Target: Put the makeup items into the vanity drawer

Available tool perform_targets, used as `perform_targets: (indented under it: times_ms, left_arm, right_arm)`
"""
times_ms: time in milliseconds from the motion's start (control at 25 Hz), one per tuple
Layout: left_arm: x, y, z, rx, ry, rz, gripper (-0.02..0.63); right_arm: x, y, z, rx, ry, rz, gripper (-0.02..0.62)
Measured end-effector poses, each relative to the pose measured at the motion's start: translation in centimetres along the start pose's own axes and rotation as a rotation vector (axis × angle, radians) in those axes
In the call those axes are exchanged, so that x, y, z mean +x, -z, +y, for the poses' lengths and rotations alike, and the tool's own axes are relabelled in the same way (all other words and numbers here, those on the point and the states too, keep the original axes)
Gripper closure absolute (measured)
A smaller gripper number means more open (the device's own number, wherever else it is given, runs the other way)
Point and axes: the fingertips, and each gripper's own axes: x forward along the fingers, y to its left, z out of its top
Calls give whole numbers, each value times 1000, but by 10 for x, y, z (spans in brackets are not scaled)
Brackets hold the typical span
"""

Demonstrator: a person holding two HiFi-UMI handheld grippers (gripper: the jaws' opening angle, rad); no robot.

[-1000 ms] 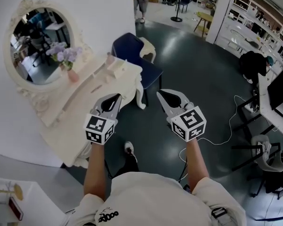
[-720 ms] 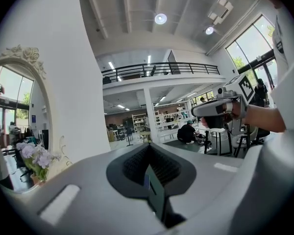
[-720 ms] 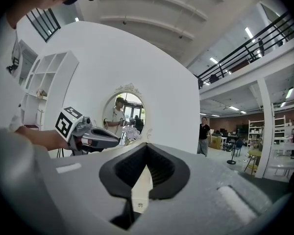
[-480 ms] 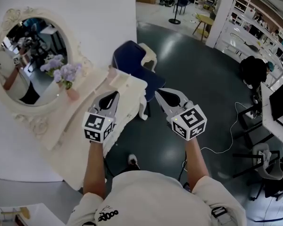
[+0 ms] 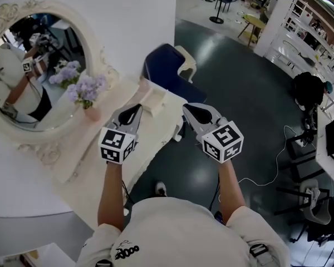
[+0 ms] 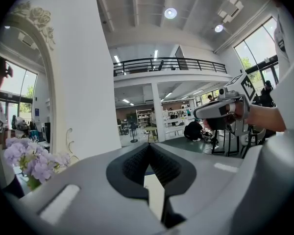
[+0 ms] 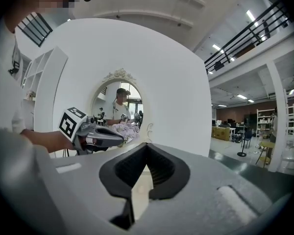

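The cream vanity table [image 5: 80, 157] stands at the left under an oval mirror [image 5: 36, 71]. Its drawer front is not in view. A small cream box [image 5: 154, 100] lies on the top near the far end; I can make out no makeup items. My left gripper [image 5: 133, 109] hovers over the tabletop's right edge, jaws shut and empty [image 6: 148, 146]. My right gripper [image 5: 190, 108] is level with it, out over the dark floor, also shut and empty [image 7: 146, 145]. Each gripper shows in the other's view: the right gripper [image 6: 202, 114] and the left gripper [image 7: 118, 140].
Purple flowers [image 5: 84, 89] in a pink vase [image 5: 92, 114] stand on the vanity by the mirror. A blue chair [image 5: 168, 71] sits just beyond the table's far end. Desks, shelves and cables [image 5: 267, 166] line the right side of the room.
The person has walked closer to the vanity; mirror, flowers and table have grown and shifted right in the head view. Both grippers moved along together, still shut, the left now over the tabletop.
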Motion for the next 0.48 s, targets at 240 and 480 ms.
perform_targets:
  times_ms: [240,480]
  left_arm:
    - [13,36,40,-19,-22,65,588]
    - [23,95,61,-83,-26,185,537]
  right_arm:
    - [51,25,-8,29,-31,80,592]
    - [89,57,-3,50,-85,127,592]
